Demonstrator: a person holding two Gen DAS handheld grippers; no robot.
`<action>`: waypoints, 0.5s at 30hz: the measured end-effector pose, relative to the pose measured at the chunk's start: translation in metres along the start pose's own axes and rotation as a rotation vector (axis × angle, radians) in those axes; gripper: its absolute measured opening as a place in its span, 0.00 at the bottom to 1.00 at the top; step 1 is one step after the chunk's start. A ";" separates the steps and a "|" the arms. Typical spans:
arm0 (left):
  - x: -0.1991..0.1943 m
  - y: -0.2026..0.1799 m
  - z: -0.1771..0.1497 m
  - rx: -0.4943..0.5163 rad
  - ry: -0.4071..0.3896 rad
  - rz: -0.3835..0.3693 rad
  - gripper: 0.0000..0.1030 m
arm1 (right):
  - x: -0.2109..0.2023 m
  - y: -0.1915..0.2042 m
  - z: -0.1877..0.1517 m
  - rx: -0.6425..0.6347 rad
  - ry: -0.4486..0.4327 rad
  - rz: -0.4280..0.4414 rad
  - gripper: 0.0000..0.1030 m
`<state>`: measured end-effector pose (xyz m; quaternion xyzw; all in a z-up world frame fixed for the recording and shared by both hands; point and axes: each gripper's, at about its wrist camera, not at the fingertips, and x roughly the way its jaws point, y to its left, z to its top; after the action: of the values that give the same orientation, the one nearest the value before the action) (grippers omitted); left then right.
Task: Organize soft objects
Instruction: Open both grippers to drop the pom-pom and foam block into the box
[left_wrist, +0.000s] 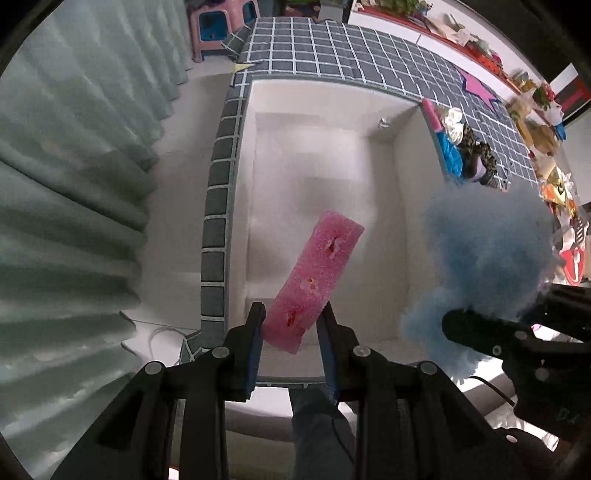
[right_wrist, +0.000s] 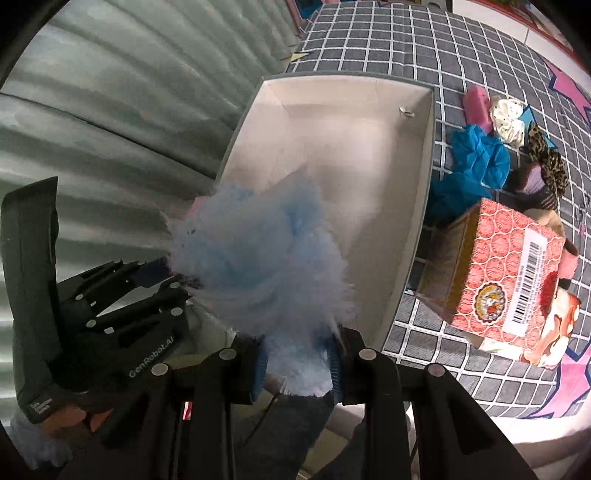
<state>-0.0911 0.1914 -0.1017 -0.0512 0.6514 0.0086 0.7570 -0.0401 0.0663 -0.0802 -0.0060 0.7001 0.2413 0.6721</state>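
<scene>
Pink sponge (left_wrist: 312, 280) clamped at its lower end in the left tongs (left_wrist: 291, 325), hanging over the white box (left_wrist: 413, 221). Right tongs (right_wrist: 297, 363) clamped on a blue fluffy duster (right_wrist: 258, 258) at the box's near edge. Blue cloth (right_wrist: 476, 158) and patterned carton (right_wrist: 506, 273) lie on the checked mat (right_wrist: 369, 44).

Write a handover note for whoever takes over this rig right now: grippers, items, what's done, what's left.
Left gripper: shut on the pink sponge, over the white box.
Right gripper: shut on the blue fluffy item, at the box's near end.
Done: both picked up; nothing visible in the box.
Left: drop both in, then the pile on the mat: blue cloth, cream scrunchie, leopard scrunchie.
</scene>
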 end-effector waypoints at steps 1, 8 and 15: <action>0.001 0.000 0.000 0.007 0.005 -0.002 0.30 | 0.002 0.000 0.001 0.009 0.004 0.000 0.29; 0.006 0.000 0.003 0.031 0.021 -0.013 0.30 | 0.006 -0.002 0.001 0.042 0.017 -0.002 0.29; 0.009 -0.002 0.004 0.046 0.034 -0.017 0.30 | 0.007 -0.003 -0.001 0.053 0.017 -0.009 0.29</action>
<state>-0.0859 0.1892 -0.1102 -0.0395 0.6636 -0.0139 0.7469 -0.0409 0.0656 -0.0877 0.0067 0.7118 0.2195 0.6671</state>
